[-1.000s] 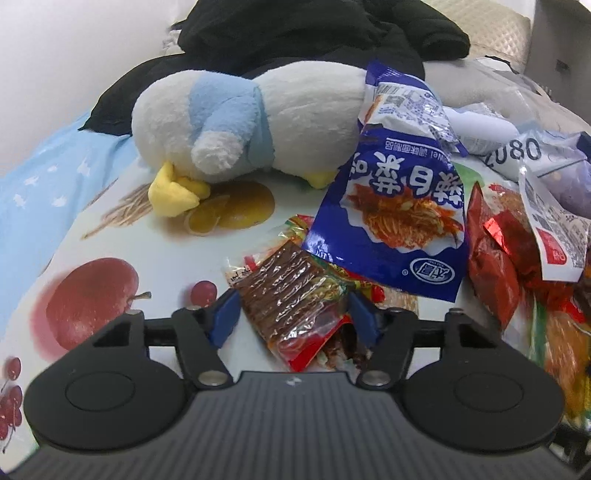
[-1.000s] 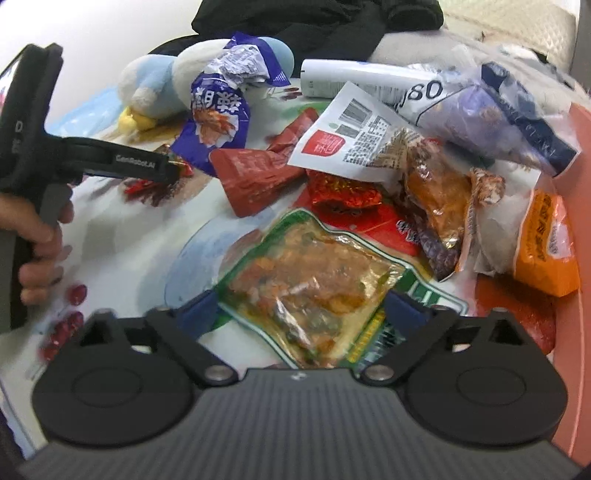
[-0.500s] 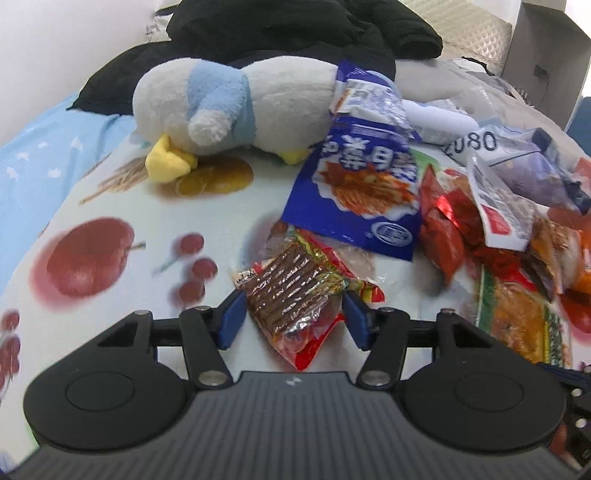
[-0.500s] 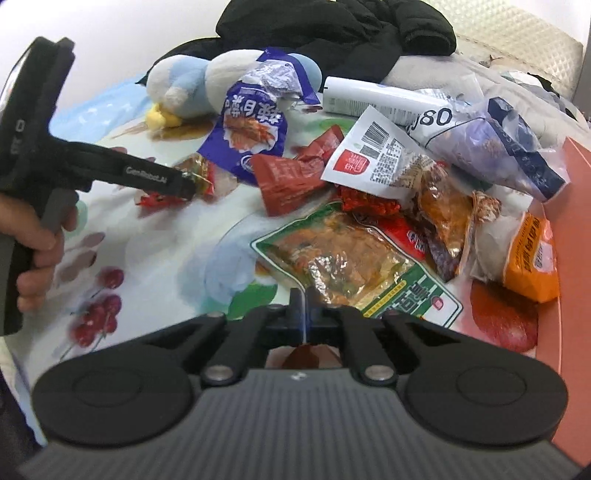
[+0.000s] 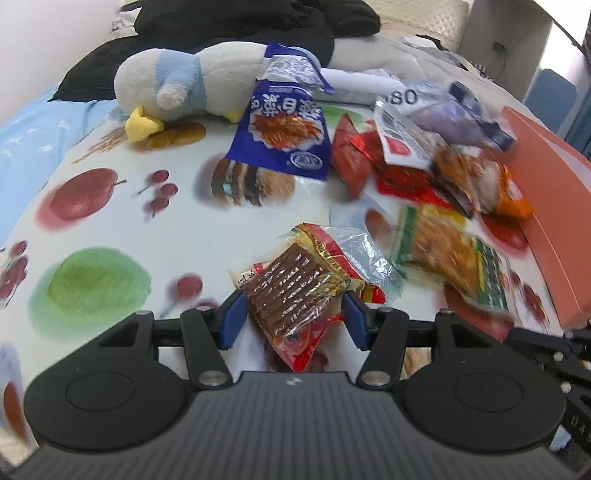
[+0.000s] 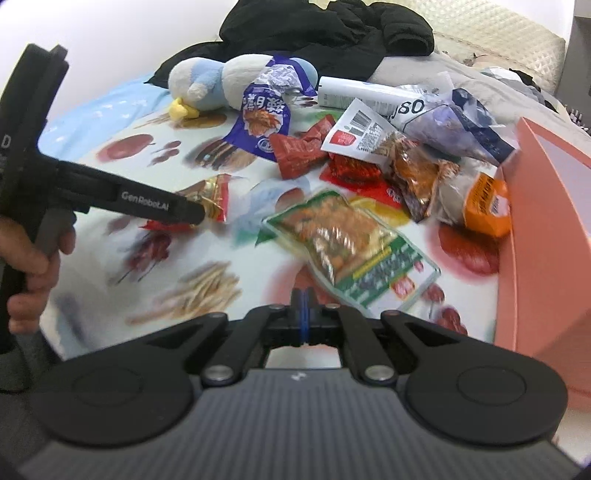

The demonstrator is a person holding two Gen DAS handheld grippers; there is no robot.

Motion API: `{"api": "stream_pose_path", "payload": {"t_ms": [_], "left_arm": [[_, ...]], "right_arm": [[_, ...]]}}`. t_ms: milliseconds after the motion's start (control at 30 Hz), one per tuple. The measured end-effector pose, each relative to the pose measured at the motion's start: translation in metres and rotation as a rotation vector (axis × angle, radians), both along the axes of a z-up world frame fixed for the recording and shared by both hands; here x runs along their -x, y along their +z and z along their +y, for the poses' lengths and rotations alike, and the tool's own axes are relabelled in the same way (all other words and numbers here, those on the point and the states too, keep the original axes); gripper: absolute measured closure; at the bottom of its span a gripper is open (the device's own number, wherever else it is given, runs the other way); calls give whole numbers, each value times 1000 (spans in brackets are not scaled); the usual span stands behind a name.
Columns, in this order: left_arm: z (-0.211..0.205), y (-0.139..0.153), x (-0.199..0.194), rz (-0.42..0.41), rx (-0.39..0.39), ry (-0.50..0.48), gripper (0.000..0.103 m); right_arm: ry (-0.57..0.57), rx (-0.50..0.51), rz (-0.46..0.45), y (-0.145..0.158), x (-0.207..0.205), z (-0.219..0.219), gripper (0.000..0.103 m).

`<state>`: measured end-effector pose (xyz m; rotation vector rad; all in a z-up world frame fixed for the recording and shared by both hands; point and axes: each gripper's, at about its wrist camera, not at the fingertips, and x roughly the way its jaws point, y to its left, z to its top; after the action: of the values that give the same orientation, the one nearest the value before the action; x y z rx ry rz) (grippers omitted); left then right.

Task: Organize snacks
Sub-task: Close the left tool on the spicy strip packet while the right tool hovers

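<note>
Both tongs show at the near edge of their own views. Left tongs (image 5: 291,317) grip a clear packet of brown strips (image 5: 295,288) with red ends, one blue pad (image 5: 232,320) pressed to each side. The jaws have just been closing a little on the packet, which sits lifted above the printed cloth (image 5: 110,229). In the right view the same packet (image 6: 207,201) hangs at the tip of the left tongs (image 6: 192,214), and a hand (image 6: 26,266) holds their handle at the far left.

Right tongs (image 6: 303,314) are fully closed — pads pressed flat together — and whether they pinch the corner of the green-edged packet (image 6: 351,240) that reaches toward their tip, I cannot tell.

Farther off lies the heap of snacks: a blue bag (image 5: 284,133) leaning against a white and blue plush toy (image 5: 184,85), red wrappers (image 6: 299,151) to its right, a white label with a barcode (image 6: 358,133) and an orange packet (image 6: 487,206). A salmon-coloured box (image 6: 546,236) stands at the right edge, just beside the orange packet. Black clothing (image 6: 325,29) is piled at the far side.
</note>
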<state>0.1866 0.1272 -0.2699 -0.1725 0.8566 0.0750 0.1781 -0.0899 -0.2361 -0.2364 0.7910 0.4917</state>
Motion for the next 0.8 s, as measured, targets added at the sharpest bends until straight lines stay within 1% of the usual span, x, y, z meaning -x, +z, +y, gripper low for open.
{"api": "stream_pose_path", "payload": {"t_ms": [67, 167, 200, 233, 300, 400, 467, 567, 633, 700, 800], "left_arm": [[-3, 1, 12, 4, -9, -1, 41], [-3, 4, 26, 3, -7, 7, 40], [-2, 4, 29, 3, -6, 10, 40], [-1, 5, 32, 4, -5, 14, 40], [-1, 6, 37, -1, -2, 20, 40], [0, 6, 42, -5, 5, 24, 40], [1, 6, 45, -8, 11, 25, 40], [1, 5, 48, -9, 25, 22, 40], [1, 3, 49, -12, 29, 17, 40], [1, 1, 49, -13, 33, 15, 40], [1, 0, 50, -17, 42, 7, 40]], "right_arm": [[-16, -4, -6, 1, 10, -6, 100], [-58, -13, -28, 1, 16, -14, 97], [-64, -3, -34, 1, 16, -14, 93], [-55, 10, -38, 0, 16, -14, 84], [-23, 30, -61, -1, 17, -13, 71], [-3, 97, -115, -4, 15, -9, 71], [0, 161, -142, -8, 12, -6, 71], [25, 290, -180, -16, 10, 1, 71], [54, 360, -183, -22, 9, 4, 71], [69, 392, -180, -27, 8, 5, 71], [77, 446, -211, -33, 9, 9, 72]]}}
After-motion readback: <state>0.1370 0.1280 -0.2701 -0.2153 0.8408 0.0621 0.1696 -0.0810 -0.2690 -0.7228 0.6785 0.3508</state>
